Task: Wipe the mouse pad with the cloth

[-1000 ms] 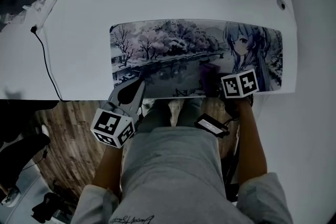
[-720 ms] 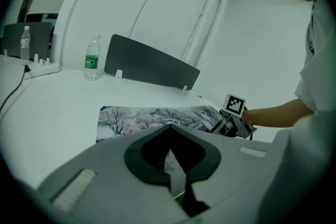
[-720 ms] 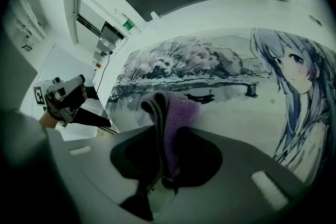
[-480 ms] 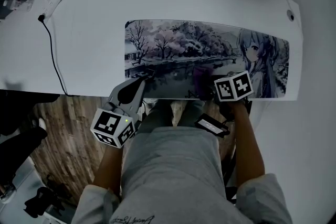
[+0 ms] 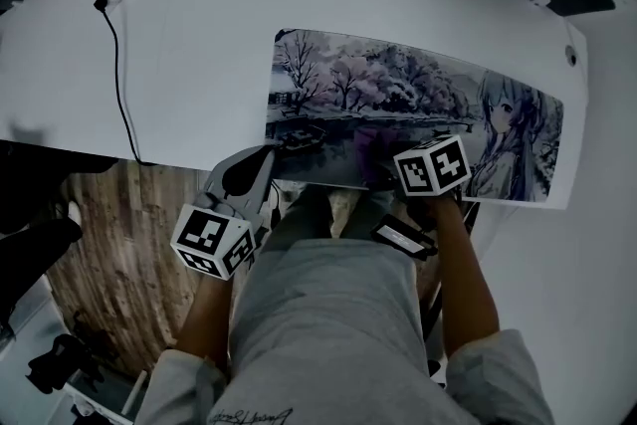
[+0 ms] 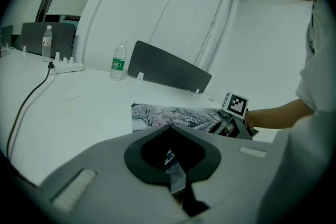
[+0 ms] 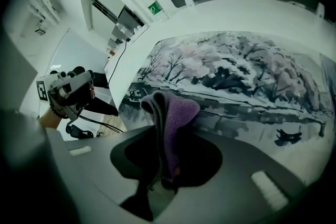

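Right hand-held gripper [image 7: 165, 165] pinches the purple cloth [image 7: 176, 118] at the mouse pad's [image 5: 398, 95] 6 o'clock edge; left hand-held gripper [image 6: 176, 178] is closed, empty.

Fuzzy, napped purple cloth [image 7: 176, 113]; matt printed mouse pad [image 5: 398, 95]; smooth, matt white worktop [image 5: 189, 55]; grainy wood floor [image 5: 109, 254] lower left; clear glossy plastic bottle [image 6: 118, 62].

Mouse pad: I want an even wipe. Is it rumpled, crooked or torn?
Nothing stands out: the mouse pad lies flat along the desk's front edge, no folds or tears visible, with the right gripper's purple cloth on it.
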Action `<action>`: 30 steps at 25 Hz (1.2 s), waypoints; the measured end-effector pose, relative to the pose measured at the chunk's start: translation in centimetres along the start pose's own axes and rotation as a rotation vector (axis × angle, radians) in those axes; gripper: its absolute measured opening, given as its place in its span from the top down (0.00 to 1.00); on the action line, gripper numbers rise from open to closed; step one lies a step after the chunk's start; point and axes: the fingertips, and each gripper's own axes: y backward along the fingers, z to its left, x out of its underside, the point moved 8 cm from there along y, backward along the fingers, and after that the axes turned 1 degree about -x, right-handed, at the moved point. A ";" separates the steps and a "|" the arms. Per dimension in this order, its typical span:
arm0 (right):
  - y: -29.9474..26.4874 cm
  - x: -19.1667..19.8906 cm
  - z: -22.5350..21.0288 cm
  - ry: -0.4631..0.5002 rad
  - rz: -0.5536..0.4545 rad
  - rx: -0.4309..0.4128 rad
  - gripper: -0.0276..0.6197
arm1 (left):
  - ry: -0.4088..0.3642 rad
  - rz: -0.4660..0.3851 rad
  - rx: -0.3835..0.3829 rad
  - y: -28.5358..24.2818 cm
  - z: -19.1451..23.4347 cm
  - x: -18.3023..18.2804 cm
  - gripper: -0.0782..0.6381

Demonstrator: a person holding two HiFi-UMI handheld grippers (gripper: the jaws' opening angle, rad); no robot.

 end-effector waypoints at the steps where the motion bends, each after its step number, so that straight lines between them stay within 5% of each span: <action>1: -0.4 -0.3 0.4 0.011 0.006 -0.002 0.80 | 0.005 -0.003 -0.006 0.3 0.4 0.1 0.87; 30: -10.6 -5.7 12.6 0.282 0.130 -0.108 0.80 | 0.104 -0.057 -0.163 7.9 6.9 3.2 0.87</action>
